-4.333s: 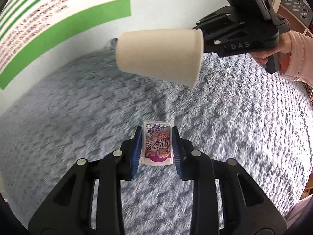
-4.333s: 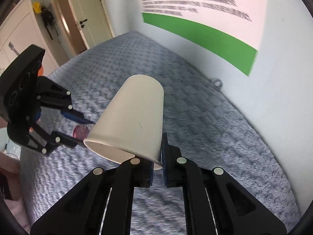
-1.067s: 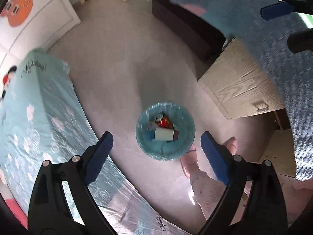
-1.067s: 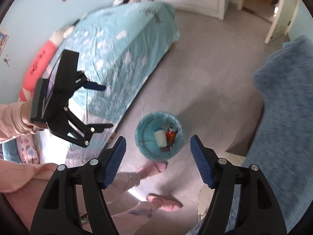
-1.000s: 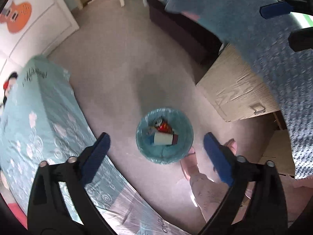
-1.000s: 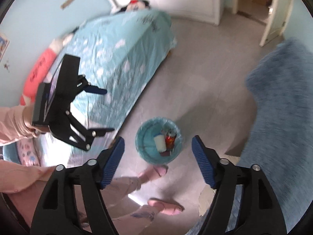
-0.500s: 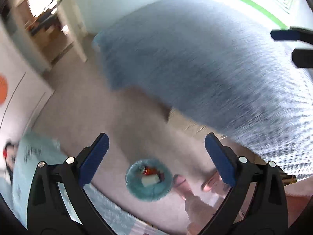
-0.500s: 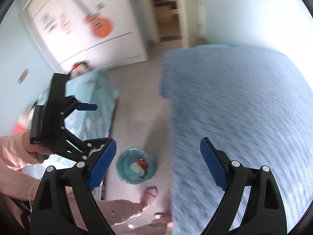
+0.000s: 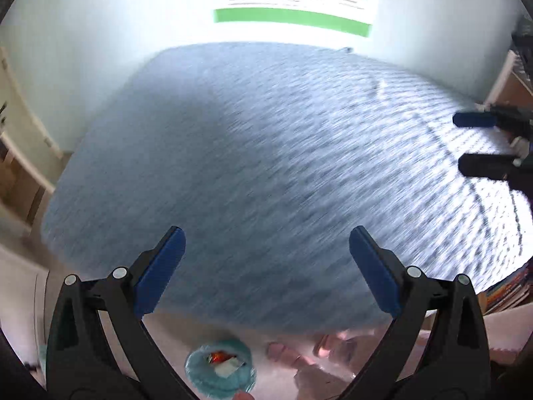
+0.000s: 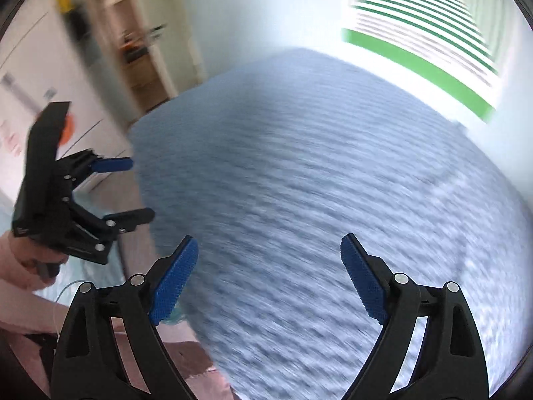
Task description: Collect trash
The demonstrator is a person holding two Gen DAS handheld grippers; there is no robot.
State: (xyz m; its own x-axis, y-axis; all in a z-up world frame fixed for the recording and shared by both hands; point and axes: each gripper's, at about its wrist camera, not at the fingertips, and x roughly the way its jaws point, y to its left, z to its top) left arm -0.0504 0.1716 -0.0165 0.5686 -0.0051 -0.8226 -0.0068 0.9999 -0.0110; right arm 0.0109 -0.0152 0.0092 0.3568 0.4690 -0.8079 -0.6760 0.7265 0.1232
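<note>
My left gripper [image 9: 266, 250] is open with nothing between its blue pads [image 9: 160, 273], held above the near edge of a blue-grey blanket on a bed [image 9: 266, 140]. My right gripper [image 10: 269, 266] is also open and empty over the same blanket [image 10: 316, 183]. Each gripper shows in the other's view: the right gripper [image 9: 479, 140] at the right edge, the left gripper [image 10: 126, 190] at the left. The teal trash bin [image 9: 200, 376] stands on the floor at the bottom of the left wrist view, holding a red can [image 9: 216, 356] and a white cup [image 9: 226, 368]. Motion blur hides any small item on the blanket.
A green-striped poster [image 9: 293, 16] hangs on the wall behind the bed. The person's pink slippers [image 9: 283, 350] stand beside the bin. A wooden shelf [image 9: 513, 76] and books [image 9: 506, 293] are at the right. A doorway [image 10: 140, 53] and white wardrobe [image 10: 66, 83] lie left.
Both grippers, which earlier held a paper cup and a packet, are empty. They swung up from over the bin toward the bed; the bin slid to the left view's bottom edge.
</note>
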